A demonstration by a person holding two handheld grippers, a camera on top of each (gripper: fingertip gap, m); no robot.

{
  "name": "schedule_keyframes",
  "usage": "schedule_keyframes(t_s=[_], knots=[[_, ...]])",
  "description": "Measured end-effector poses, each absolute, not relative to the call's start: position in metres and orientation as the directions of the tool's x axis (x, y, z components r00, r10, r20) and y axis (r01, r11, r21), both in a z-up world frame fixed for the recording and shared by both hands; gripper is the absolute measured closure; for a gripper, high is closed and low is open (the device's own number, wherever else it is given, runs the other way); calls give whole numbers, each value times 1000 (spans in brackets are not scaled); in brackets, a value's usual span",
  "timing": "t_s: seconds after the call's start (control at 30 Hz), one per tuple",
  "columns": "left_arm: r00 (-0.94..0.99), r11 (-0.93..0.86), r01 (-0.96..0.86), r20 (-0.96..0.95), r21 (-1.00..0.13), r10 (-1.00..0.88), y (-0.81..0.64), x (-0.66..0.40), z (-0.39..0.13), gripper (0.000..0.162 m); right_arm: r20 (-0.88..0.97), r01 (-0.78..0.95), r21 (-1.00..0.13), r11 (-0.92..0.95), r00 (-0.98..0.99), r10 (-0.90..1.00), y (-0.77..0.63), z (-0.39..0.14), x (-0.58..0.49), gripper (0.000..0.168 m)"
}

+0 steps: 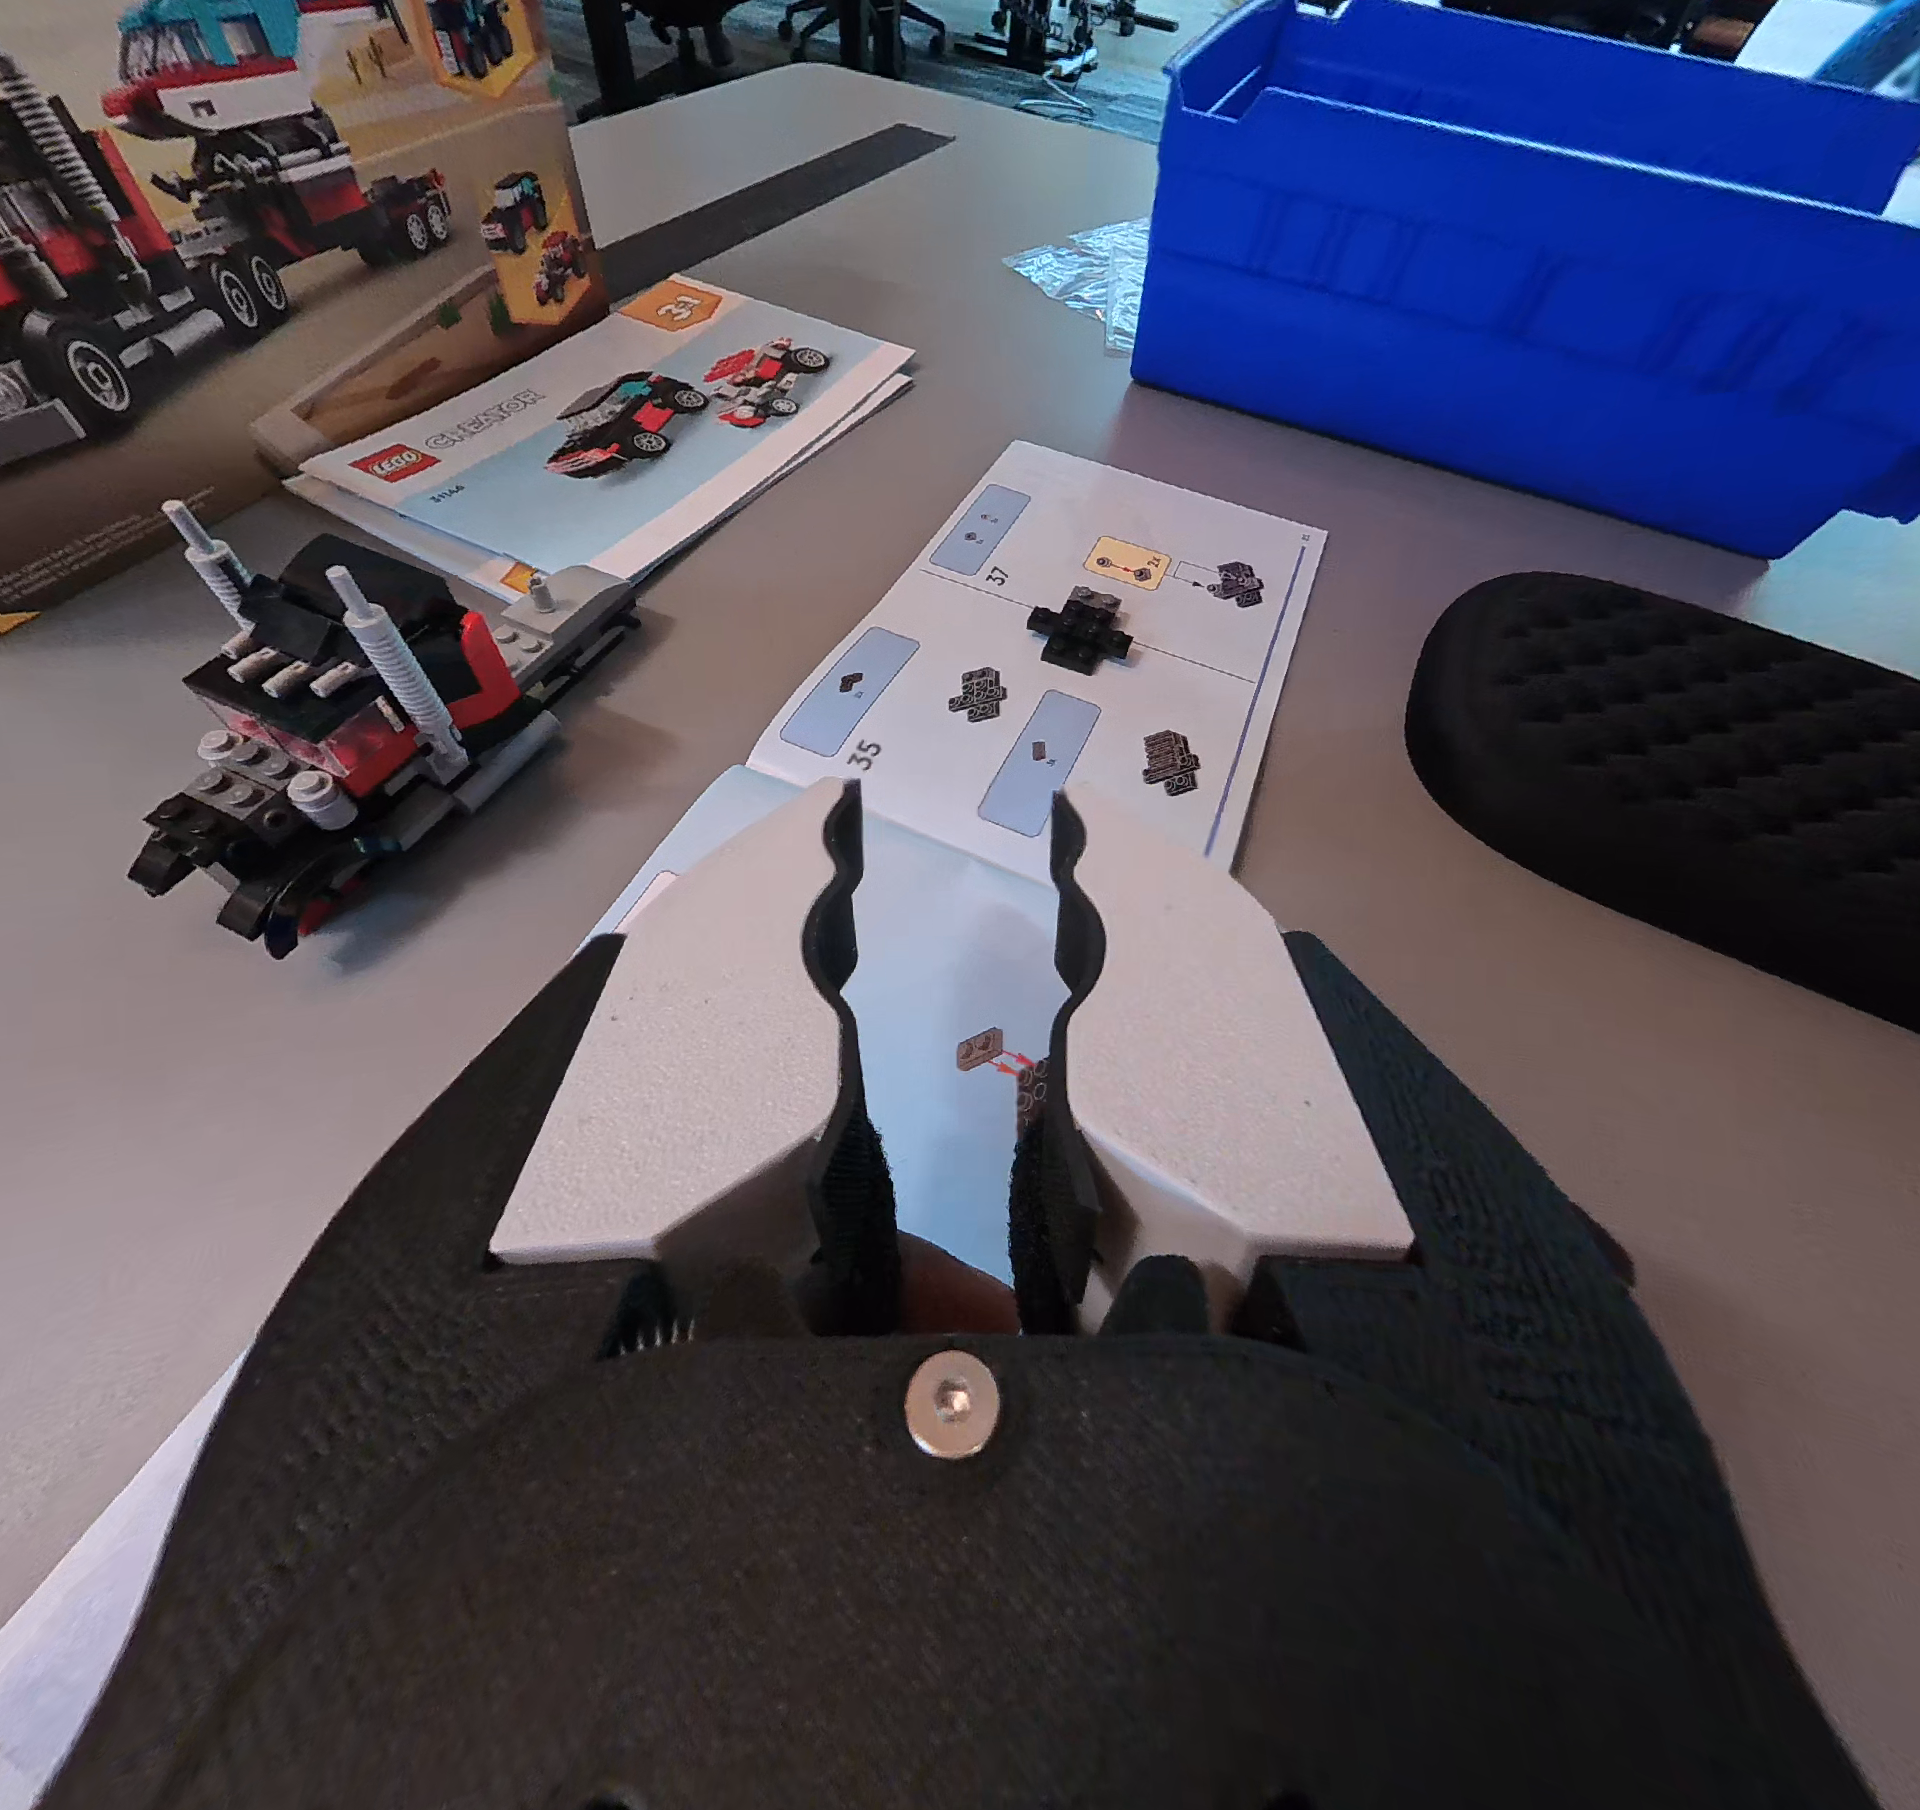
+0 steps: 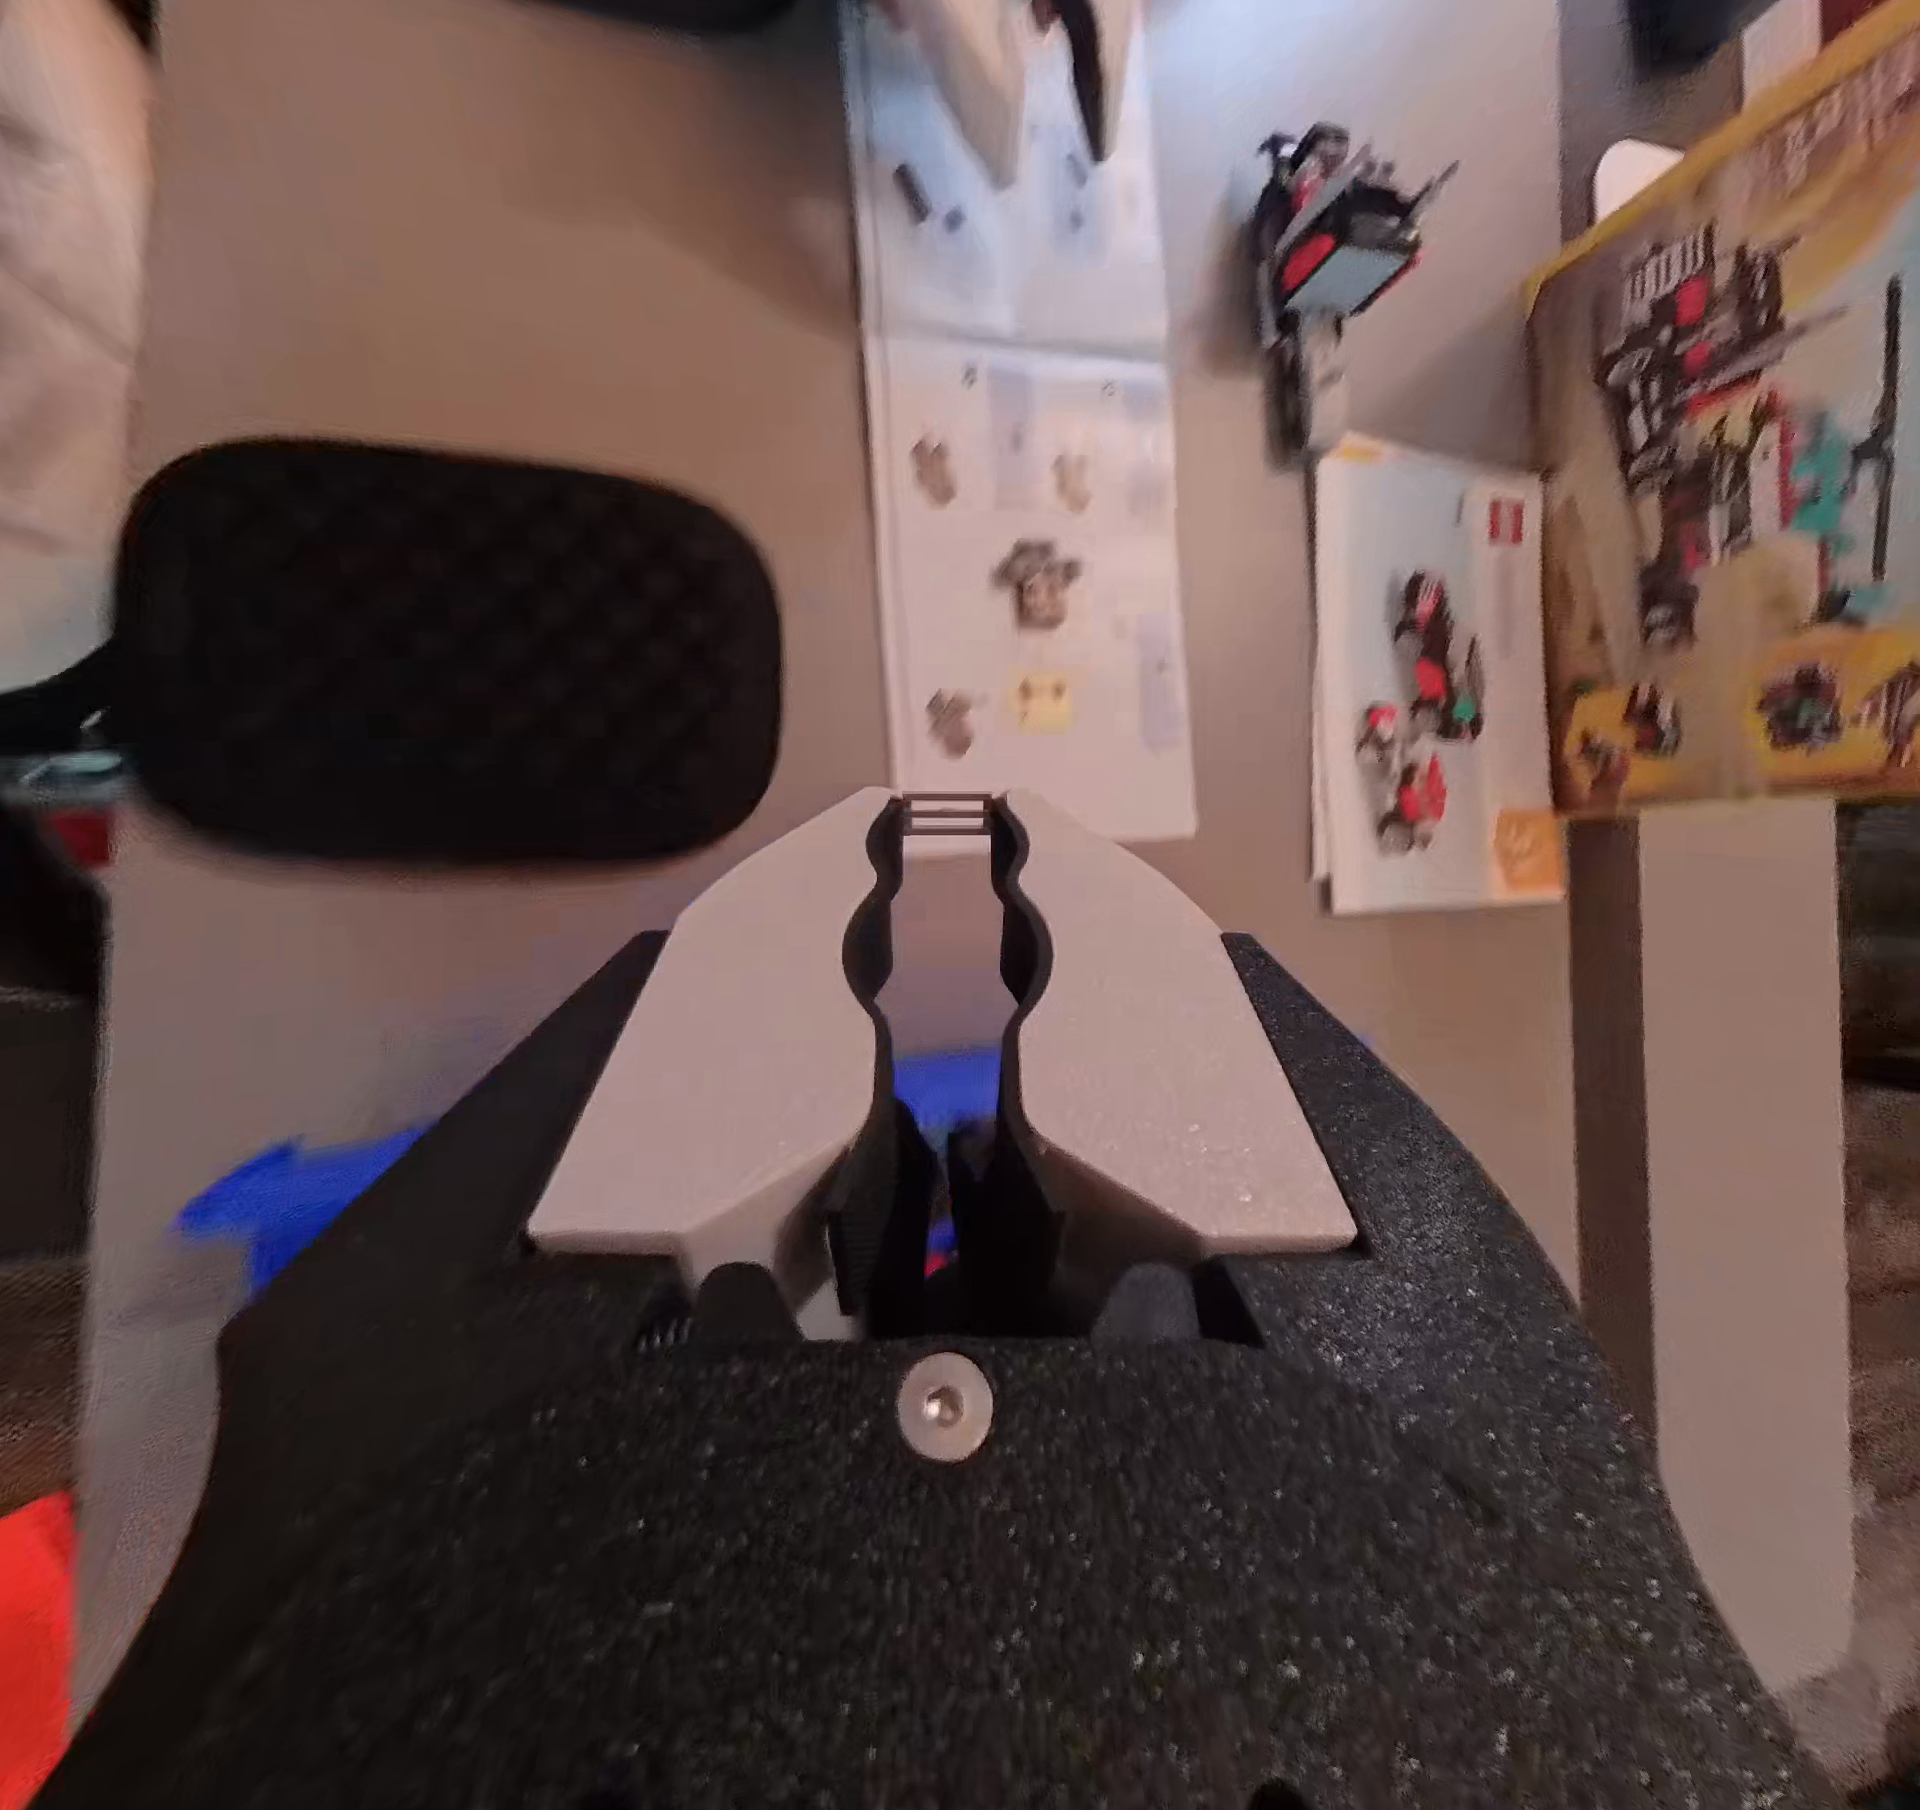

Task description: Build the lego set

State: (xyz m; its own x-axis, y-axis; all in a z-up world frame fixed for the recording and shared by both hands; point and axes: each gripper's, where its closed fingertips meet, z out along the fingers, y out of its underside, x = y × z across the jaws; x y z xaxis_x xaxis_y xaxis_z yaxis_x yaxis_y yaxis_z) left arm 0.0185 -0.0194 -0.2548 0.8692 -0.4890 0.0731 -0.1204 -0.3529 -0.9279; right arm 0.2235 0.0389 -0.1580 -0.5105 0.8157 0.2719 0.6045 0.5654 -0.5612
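Black: a small grille-like piece point(image 2: 947, 814) sits pinched crosswise between the tips of the right gripper point(image 2: 948, 817), its long axis running finger to finger, slats facing the camera. Jaws narrowly parted, closed only as far as the piece allows. Left gripper point(image 1: 956, 810) hovers low over the open manual point(image 1: 1122, 617), jaws apart w/ a moderate gap, nothing between them; only printed page shows through the gap. Sub-assembly, a black cross-shaped plate cluster point(image 1: 1081, 630), rests on the manual's far page, straight ahead of the left gripper & a little right of its centre line, apart from the tips. In the right wrist view the manual point(image 2: 1029, 513) lies directly ahead of the held piece, left gripper point(image 2: 1023, 46) at its far end; view is blurred, so the cluster cannot be made out there w/ certainty. Part-built truck point(image 1: 343, 721) stands on the table point(image 1: 1351, 981) left of the manual, well clear of both grippers; box point(image 1: 260, 150) & spare booklets point(image 1: 623, 430) behind it, blue bin point(image 1: 1507, 285) far right, black pad point(image 1: 1683, 773) right of the manual. Judgement: the coming move turns on bringing the held piece forward along the manual to the cluster; left gripper is nearer to it & better placed to steady it. Risk: thin piece twisting in the tips.
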Motion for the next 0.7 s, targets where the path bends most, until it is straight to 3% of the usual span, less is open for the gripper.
schedule_keyframes(t_s=[0.2,0.47,0.7], knots=[[867,-315,-111,63,-943,-494,-22,19,-246,127,184,678,-360,641,-622,761,31,-230,139,152],[866,-310,-85,84,-947,-494,-24,18,-241,126,72,724,-171,669,-668,741,40,-306,133,152],[860,-302,-77,90,-950,-502,-25,19,-239,124,75,715,-181,675,-675,734,40,-302,133,145]])
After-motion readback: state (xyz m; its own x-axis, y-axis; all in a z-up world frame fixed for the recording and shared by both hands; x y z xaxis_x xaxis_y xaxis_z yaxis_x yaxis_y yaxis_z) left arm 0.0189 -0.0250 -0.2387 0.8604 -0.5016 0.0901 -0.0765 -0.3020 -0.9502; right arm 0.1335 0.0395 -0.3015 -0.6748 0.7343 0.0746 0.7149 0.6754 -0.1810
